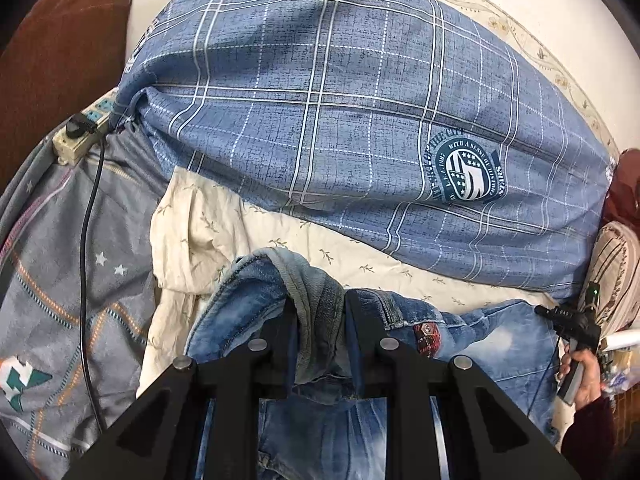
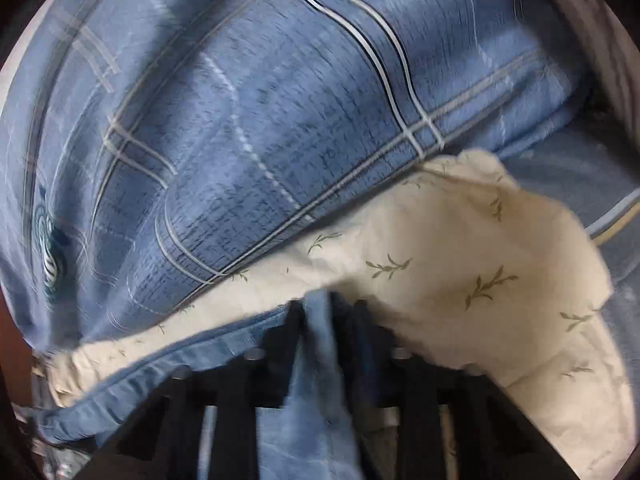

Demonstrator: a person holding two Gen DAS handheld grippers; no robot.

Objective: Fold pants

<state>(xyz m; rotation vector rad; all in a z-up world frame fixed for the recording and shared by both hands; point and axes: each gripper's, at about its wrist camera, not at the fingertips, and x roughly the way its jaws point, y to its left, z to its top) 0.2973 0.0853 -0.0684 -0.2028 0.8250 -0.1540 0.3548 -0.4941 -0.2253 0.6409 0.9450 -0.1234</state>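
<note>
A pair of faded blue denim jeans (image 1: pixel 472 344) lies spread across a bed, on a cream sheet printed with small green sprigs (image 1: pixel 360 256). Just beyond the sheet rises a large blue plaid quilt with a round navy crest (image 1: pixel 320 112).

The left tongs (image 1: pixel 320 320) are closed tight on a bunched fold of the jeans near the waistband, where a grey fleecy lining shows. A metal button sits just to the right of that grip.

The right tongs (image 2: pixel 328 320) appear in a motion-blurred view. They look closed on a strip of pale denim, which runs up between the black fingers, with the sprigged sheet just beyond.

Well to the left of the jeans, a beige power strip with a black plug and cable (image 1: pixel 76 136) rests on a grey patterned blanket (image 1: pixel 60 280).

The jeans are likely fairly heavy and thick for clothing, given the lining. They are soft and will sag between two holds, but not slippery or fragile. Doubled seams at the waistband and hems probably offer the firmest places to grip. A single thin layer could slide free under the weight.
</note>
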